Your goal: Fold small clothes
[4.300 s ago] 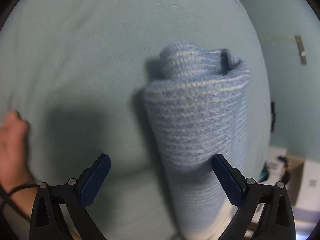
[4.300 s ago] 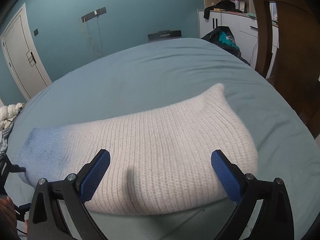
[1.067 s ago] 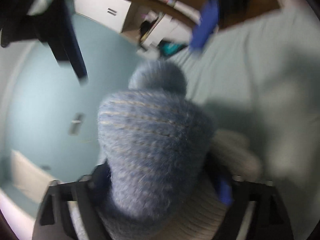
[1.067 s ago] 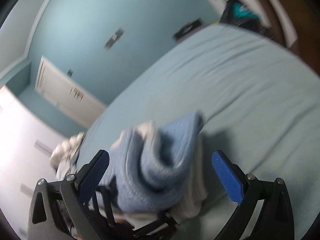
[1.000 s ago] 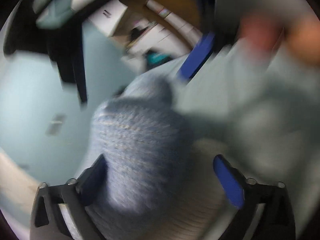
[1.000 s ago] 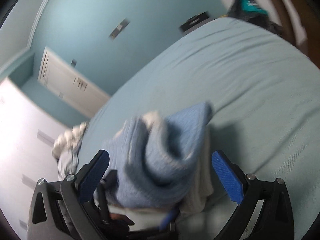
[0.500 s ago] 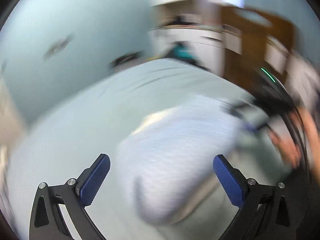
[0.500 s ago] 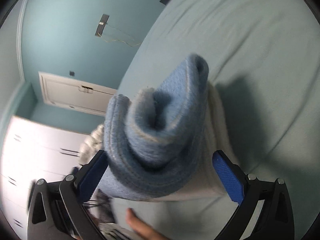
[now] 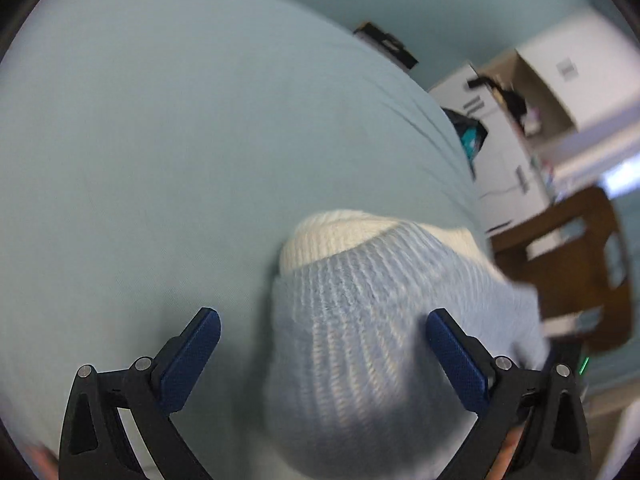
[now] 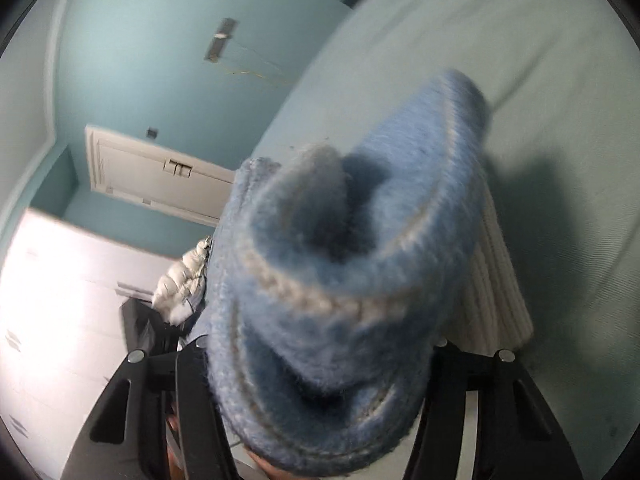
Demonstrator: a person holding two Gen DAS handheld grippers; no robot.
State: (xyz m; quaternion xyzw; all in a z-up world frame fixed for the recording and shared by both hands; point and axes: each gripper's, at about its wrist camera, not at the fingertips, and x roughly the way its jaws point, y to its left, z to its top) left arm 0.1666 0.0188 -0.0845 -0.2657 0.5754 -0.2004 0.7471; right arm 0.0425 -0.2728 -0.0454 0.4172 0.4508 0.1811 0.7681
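- Teal bedding (image 9: pixel 168 152) fills the background, with the rolled knit garment (image 9: pixel 372 344) lying on it.
- Step in hand, as I judge it: securing the folded bundle. Doing it well means squeezing across the whole roll so the blue layer and the white layer beneath stay together.
- Left of the garment's middle, the left gripper (image 9: pixel 320 356) stands wide apart; the roll sits between its pads, unpressed.
- Right gripper (image 10: pixel 320 360): its jaws have just been closing and now clamp the garment's blue end, pads buried in the knit.
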